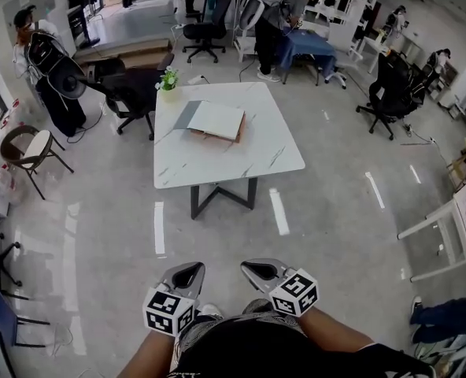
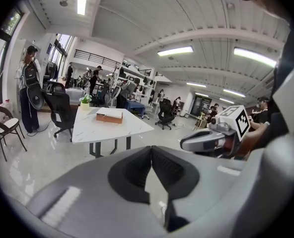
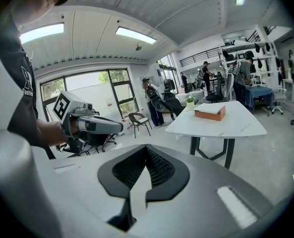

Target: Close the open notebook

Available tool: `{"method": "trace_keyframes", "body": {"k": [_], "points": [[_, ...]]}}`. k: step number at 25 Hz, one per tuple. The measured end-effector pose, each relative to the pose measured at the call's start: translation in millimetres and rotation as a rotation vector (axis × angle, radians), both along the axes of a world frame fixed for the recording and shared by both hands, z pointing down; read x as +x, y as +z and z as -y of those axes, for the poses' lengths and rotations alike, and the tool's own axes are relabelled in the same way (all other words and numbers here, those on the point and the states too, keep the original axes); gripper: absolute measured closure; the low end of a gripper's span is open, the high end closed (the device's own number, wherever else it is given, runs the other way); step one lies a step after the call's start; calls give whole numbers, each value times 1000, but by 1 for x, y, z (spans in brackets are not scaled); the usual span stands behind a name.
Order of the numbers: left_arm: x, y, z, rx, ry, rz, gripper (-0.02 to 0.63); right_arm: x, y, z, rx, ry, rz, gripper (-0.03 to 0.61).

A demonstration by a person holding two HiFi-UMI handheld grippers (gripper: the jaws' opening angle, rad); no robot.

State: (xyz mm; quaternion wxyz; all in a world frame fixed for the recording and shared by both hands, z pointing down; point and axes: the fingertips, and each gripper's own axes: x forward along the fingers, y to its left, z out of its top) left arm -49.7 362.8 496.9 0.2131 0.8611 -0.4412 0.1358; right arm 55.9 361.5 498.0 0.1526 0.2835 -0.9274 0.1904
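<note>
Out ahead, mid-floor: white marble worktop point(image 1: 217, 164). On its far half, the notebook point(image 1: 217, 120), lying open, pale page up, over something brown. At the far left corner, a small potted plant point(image 1: 168, 79). Down low, close to the body, well apart from that worktop: left claw point(image 1: 187, 272) pinched together, nothing in it; just beside it, right claw point(image 1: 260, 272), likewise closed up and empty.

Left gripper point(image 1: 187, 273) and right gripper point(image 1: 261, 271) side by side, jaws together, empty.
</note>
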Motion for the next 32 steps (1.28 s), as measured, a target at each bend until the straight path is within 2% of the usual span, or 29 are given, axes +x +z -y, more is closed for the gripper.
{"method": "trace_keyframes", "body": {"k": [6, 14, 22, 32], "points": [[-14, 13, -5, -29, 14, -14, 555, -12, 8, -8, -20, 21, -12, 578], [-12, 22, 16, -44, 38, -20, 555, -11, 15, 17, -33, 51, -9, 578], [-10, 23, 72, -59, 21, 10, 555, -13, 14, 87, -41, 31, 11, 578], [-3, 2, 175, -17, -57, 28, 555, -11, 0, 196, -9, -53, 31, 578]]}}
